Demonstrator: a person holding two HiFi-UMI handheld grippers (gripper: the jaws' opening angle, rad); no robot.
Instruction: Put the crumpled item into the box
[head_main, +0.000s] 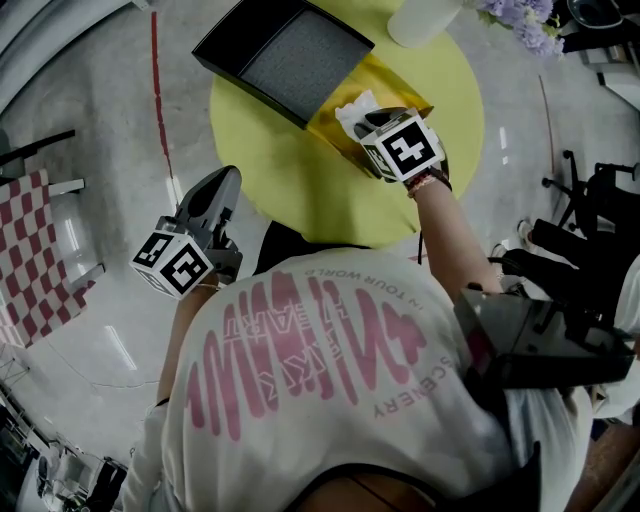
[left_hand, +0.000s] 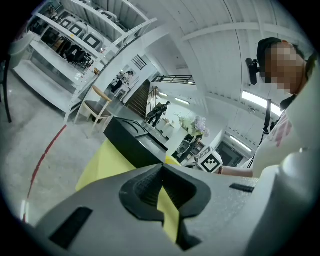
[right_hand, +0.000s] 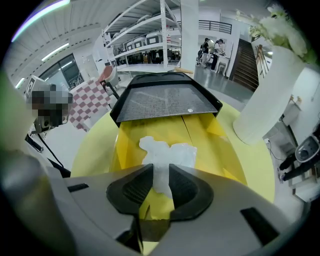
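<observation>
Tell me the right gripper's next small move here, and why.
Probably lift the right gripper straight up, clear of the box. The crumpled white item already lies on the box's yellow floor, and the jaws stand apart around it rather than pinching it.

Crumpled item (head_main: 355, 106) was half hidden under the right tongs (head_main: 368, 122) in head view, white vase (head_main: 425, 20) was cut off by the top edge, table (head_main: 270, 150) had its near rim hidden behind the person's shoulders (head_main: 330, 300), distant figures (right_hand: 212, 47) were too small to tell

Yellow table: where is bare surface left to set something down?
Bare table: the near arc between the yellow box and the rim, and the strip between box and white vase. Crowded: the far middle, with black lid, crumpled item and right gripper.
</observation>
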